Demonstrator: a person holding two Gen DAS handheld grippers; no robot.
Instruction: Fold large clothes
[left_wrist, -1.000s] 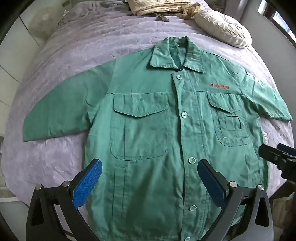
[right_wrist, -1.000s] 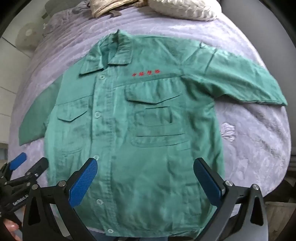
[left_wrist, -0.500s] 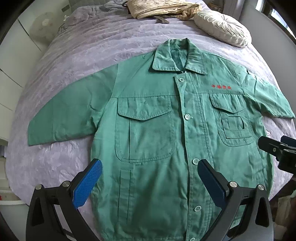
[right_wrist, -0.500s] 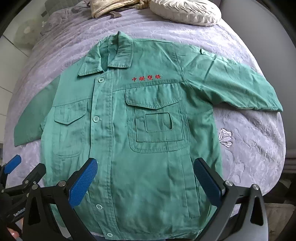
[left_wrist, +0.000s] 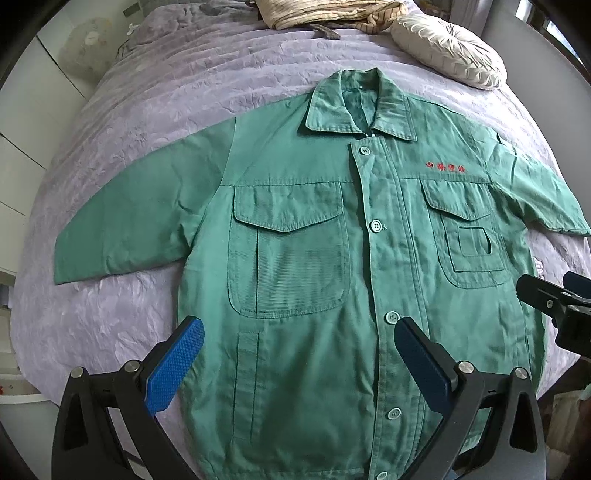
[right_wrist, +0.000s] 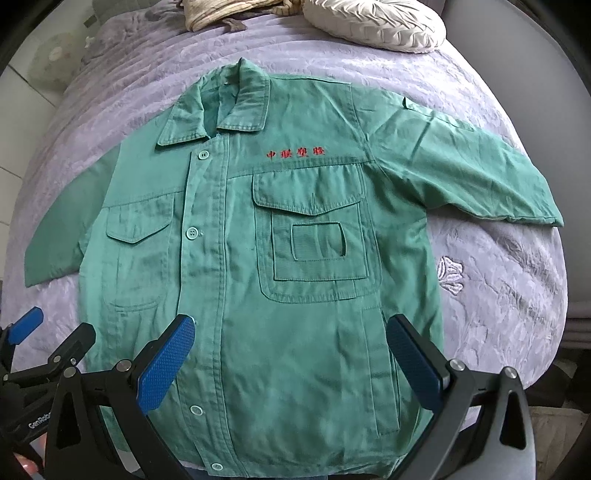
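While the green button-front work jacket (left_wrist: 314, 280) lies flat and face-up on the lilac quilted bedspread (left_wrist: 155, 110), collar toward the far end and both sleeves spread outward, neither tool touches it. At left, the left gripper (left_wrist: 299, 362) hovers above the lower front panel with its blue-padded fingers (left_wrist: 173, 365) wide apart and holding nothing; the left-hand sleeve (left_wrist: 136, 218) lies well apart from it, so a reach there may drag the body askew on the soft cover. At centre, the buttoned placket (right_wrist: 199, 258) is stiff and layered; a pinch taken too shallow probably lifts only the top layer, leaving the back panel behind. At right, the right gripper (right_wrist: 291, 358) likewise hangs over the hem region, fingers parted and empty. Its sleeve (right_wrist: 461, 173) runs toward the bed edge and could slip off if pulled outward. A cream pleated cushion (right_wrist: 373, 18) beyond the collar limits room for sliding the garment upward.
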